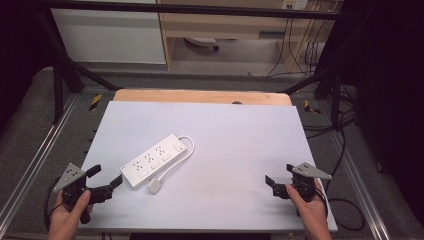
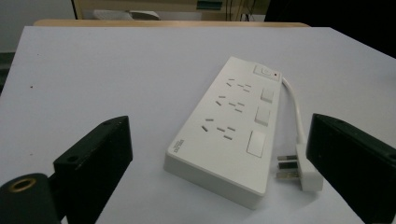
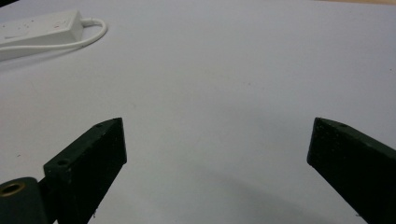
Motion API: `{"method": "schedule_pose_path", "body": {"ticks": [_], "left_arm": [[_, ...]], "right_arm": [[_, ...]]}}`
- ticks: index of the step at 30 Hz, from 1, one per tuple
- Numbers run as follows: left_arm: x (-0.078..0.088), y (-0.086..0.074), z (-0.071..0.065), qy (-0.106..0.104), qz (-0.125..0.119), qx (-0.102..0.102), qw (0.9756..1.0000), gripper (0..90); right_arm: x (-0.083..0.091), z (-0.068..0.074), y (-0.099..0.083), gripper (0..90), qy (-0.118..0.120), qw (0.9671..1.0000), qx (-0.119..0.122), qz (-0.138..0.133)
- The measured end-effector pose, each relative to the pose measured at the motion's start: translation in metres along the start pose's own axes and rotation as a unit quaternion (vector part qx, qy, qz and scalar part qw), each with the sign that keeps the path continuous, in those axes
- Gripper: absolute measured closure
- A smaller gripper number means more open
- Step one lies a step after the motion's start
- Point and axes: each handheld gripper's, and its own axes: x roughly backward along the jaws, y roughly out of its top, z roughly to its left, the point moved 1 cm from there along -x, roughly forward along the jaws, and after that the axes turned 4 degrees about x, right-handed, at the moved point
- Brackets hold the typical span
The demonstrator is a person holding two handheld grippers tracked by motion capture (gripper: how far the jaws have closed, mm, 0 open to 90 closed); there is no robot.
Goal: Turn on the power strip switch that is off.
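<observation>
A white power strip (image 1: 152,160) with three sockets lies diagonally on the white tabletop (image 1: 225,135), left of centre. Its cable (image 1: 186,151) loops round from the far end, and the plug (image 1: 154,186) rests flat beside the near end. My left gripper (image 1: 106,176) is held at the table's front left, open, pointing at the strip's near end without touching it. In the left gripper view the strip (image 2: 229,126) and plug (image 2: 299,170) lie just beyond the wide-apart jaws. My right gripper (image 1: 279,174) stands open at the front right over bare table, and its view shows the strip (image 3: 37,28) far off.
A wooden strip (image 1: 200,96) edges the table at the back. Black frame bars (image 1: 65,70) stand around it, and cables (image 1: 345,200) trail on the floor to the right. Bare white surface lies between the strip and the right gripper.
</observation>
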Motion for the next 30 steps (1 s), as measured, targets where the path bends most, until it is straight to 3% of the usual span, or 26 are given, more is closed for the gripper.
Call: {"method": "schedule_pose_path", "body": {"ticks": [13, 24, 30], "left_arm": [[0.0045, 0.0021, 0.0022, 0.000, -0.012, 0.006, 0.9999, 6.7], [0.0072, 0.0048, 0.0002, -0.004, -0.021, 0.007, 0.9997, 5.9], [0.0096, 0.0077, -0.0003, -0.009, -0.033, 0.018, 0.9992, 5.9]], "right_arm": [[-0.0018, 0.0037, -0.0003, 4.6, 0.005, 0.9998, 0.021, 0.004], [-0.0004, 0.0039, 0.0004, 4.5, 0.003, 0.9998, 0.020, -0.002], [0.0000, 0.0034, 0.0004, 4.4, 0.003, 0.9998, 0.017, -0.002]]}}
